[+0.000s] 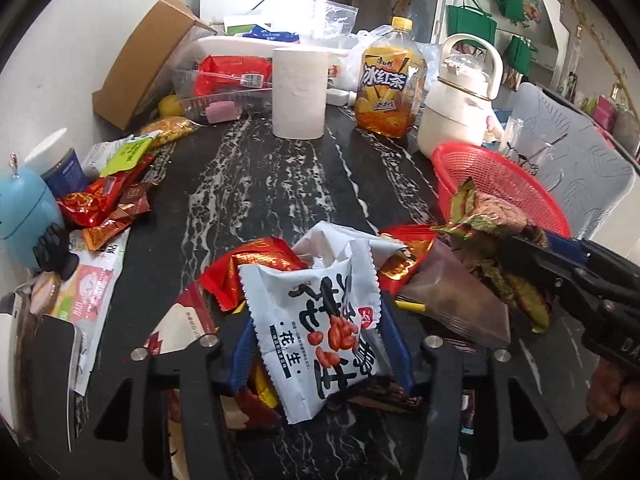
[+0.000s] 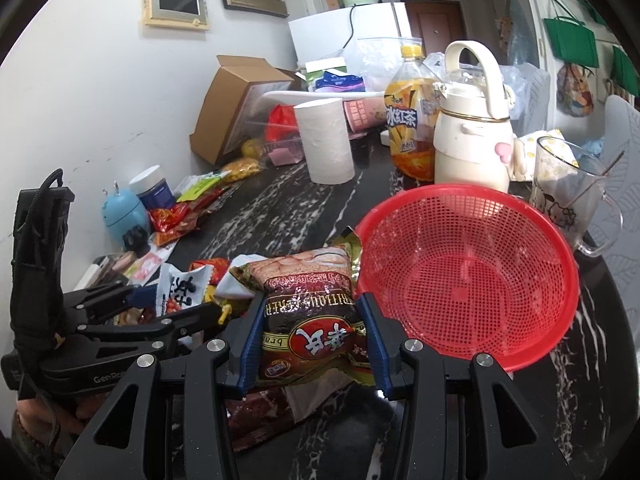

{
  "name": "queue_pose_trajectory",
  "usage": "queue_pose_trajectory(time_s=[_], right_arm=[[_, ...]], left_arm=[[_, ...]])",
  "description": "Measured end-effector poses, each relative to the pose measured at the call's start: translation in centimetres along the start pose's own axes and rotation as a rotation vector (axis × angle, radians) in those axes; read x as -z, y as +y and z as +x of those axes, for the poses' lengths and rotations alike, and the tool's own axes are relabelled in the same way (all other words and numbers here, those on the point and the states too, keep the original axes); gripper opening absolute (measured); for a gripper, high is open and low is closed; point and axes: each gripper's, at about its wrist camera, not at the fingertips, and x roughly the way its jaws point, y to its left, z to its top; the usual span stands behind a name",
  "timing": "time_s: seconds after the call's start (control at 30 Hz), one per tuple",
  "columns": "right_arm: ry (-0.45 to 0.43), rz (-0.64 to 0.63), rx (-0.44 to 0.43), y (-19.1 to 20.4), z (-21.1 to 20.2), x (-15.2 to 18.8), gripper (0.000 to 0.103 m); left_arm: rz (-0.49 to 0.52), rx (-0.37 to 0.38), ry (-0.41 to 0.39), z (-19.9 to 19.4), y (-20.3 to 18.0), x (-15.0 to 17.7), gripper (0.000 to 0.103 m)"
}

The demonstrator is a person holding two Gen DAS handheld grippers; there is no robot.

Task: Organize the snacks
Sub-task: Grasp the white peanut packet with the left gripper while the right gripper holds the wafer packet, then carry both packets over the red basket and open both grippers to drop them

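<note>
On the dark marbled tabletop [image 1: 280, 184] a heap of snack packets is spread, and both grippers are set over its near end. A white peanut packet [image 1: 320, 320] is pinched between the jaws of the left gripper [image 1: 320, 344], its blue pads pressed against the packet's two sides. A brown and gold packet [image 2: 312, 320] is clamped between the jaws of the right gripper [image 2: 312, 340], held just beside the rim of the red mesh basket [image 2: 472, 280], which stands on the tabletop with nothing seen inside. Red and orange packets [image 1: 256, 264] are left under and around the white one. Further back, a paper roll [image 1: 298, 94], a bottle of iced tea [image 1: 390, 80] and a cream kettle [image 1: 460, 100] are seen upright, and more packets [image 1: 108, 204] are piled by the wall at the left.
</note>
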Motion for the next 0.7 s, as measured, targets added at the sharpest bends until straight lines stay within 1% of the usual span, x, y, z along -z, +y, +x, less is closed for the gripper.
queue_pose_trajectory(time_s=[0.03, 0.13, 0.23, 0.33, 0.7], right_arm=[[-0.001, 0.0, -0.001, 0.0, 0.0, 0.0, 0.044], [-0.004, 0.0, -0.001, 0.0, -0.1, 0.1, 0.044], [-0.006, 0.004, -0.008, -0.1, -0.3, 0.0, 0.044], [-0.006, 0.003, -0.014, 0.1, -0.4, -0.1, 0.044], [-0.028, -0.008, -0.039, 1.2, -2.5, -1.2, 0.044]], left_arm=[[-0.001, 0.004, -0.01, -0.2, 0.0, 0.0, 0.039], [-0.01, 0.026, -0.012, -0.5, 0.2, -0.2, 0.034], [-0.013, 0.041, -0.005, -0.7, 0.2, -0.2, 0.034], [-0.01, 0.049, -0.018, -1.4, 0.1, -0.3, 0.034], [0.012, 0.074, -0.103, -5.4, -0.6, -2.5, 0.034]])
